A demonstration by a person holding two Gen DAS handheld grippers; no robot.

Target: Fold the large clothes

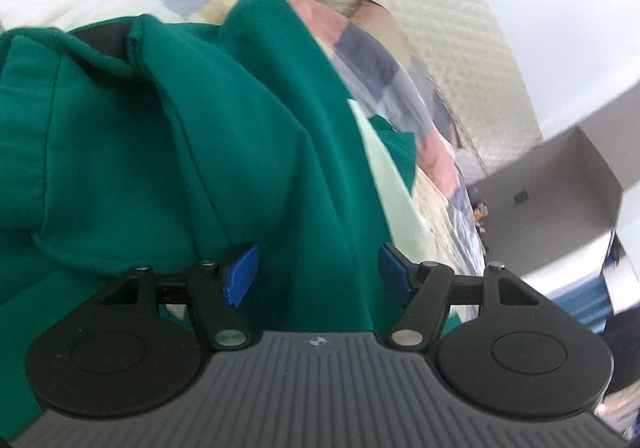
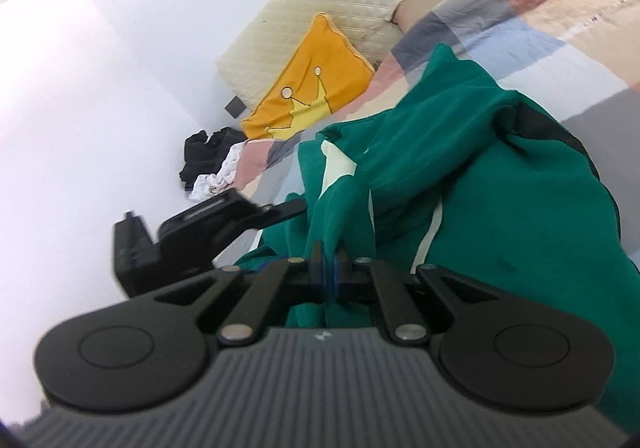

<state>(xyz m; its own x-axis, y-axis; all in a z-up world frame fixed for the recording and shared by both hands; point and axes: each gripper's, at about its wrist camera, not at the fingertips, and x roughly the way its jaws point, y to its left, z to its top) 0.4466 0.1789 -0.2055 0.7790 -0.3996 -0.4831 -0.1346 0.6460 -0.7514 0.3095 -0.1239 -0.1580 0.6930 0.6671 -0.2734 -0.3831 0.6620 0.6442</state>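
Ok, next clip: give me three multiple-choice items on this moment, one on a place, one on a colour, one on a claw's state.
1. Where does the yellow cushion lie?
A. at the cream headboard, on the bed
B. on the floor
C. on top of the garment

2. What colour is the garment being handled?
A. red
B. green with pale stripes
C. plain white

3. How does the right claw stand?
A. wide open, nothing between its pads
B. out of view
C. shut on the garment

Answers:
1 A, the cushion leans at the headboard on the checked bedcover.
2 B, green cloth with cream strips fills both views.
3 C, its pads meet with green cloth pinched between them, while the left claw stands open.
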